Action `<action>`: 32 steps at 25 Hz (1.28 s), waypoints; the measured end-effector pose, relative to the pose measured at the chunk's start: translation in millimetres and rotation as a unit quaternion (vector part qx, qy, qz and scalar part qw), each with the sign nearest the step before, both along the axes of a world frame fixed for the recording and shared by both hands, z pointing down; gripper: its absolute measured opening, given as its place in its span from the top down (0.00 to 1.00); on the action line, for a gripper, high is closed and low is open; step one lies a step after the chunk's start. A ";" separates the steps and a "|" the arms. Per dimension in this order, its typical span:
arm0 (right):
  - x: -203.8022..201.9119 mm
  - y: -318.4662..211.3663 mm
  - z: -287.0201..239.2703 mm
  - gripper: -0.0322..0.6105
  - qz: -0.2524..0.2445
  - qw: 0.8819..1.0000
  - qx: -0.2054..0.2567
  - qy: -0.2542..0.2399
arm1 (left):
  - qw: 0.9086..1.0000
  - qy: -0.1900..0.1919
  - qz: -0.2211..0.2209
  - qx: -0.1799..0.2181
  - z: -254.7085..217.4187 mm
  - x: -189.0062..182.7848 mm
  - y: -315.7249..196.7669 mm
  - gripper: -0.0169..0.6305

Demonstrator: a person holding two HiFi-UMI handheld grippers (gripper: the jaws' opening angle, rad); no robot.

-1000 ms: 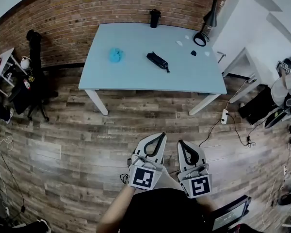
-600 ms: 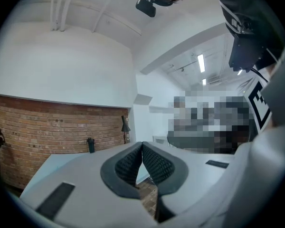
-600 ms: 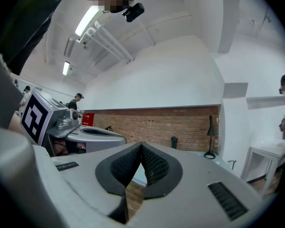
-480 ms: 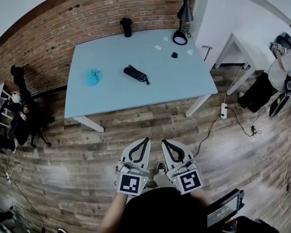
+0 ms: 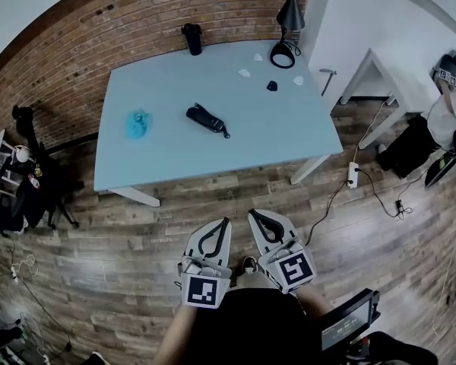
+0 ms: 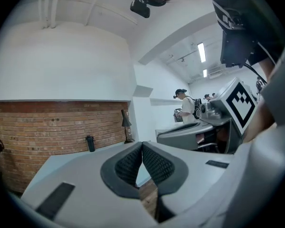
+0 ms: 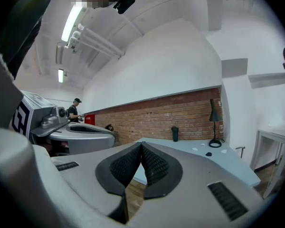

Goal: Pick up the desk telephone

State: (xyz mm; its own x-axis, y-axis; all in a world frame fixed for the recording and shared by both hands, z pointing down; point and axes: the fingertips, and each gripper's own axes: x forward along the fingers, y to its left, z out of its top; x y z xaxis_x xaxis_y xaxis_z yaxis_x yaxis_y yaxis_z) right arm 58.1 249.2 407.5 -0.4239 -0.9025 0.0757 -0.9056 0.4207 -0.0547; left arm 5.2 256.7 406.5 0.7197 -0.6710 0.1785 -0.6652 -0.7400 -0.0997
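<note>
The black desk telephone [image 5: 205,119] lies flat near the middle of the pale blue table [image 5: 289,139], its cord trailing to the right. My left gripper [image 5: 224,222] and right gripper [image 5: 252,215] hover side by side over the wooden floor, well short of the table's near edge. Both are shut with nothing between the pads, the tips meeting in the left gripper view [image 6: 142,144] and in the right gripper view [image 7: 141,144]. The telephone is hidden behind the jaws in both gripper views.
On the table stand a blue object [image 5: 137,122] at the left, a black bottle [image 5: 191,38] at the back and a black desk lamp [image 5: 287,21] at the back right, with small bits near it. A power strip [image 5: 355,176] and cables lie on the floor at right. A person [image 5: 450,105] stands by the white desk.
The table has come nearer and slid left in the head view. Both grippers have stayed shut and close together low in the view.
</note>
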 end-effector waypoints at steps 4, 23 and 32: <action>-7.1 -27.8 4.1 0.90 0.001 1.000 -0.005 0.010 | 1.000 0.009 -0.006 -0.014 8.8 -15.3 -28.1 0.97; -83.6 -172.3 4.1 0.90 0.008 0.995 -0.059 0.083 | 0.998 0.045 -0.006 -0.031 16.7 -137.2 -178.6 0.97; -69.1 -235.7 52.9 0.90 -0.016 0.990 -0.111 0.089 | 0.998 0.015 -0.029 -0.046 41.0 -144.0 -232.2 0.97</action>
State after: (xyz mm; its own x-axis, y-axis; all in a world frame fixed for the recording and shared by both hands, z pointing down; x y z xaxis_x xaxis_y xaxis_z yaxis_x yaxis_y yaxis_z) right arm -11.0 13.5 460.5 -0.4134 -0.8418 0.3470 -0.8958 0.4442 0.0104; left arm -138.8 24.5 447.5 0.6858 -0.6936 0.2203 -0.7091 -0.7050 -0.0122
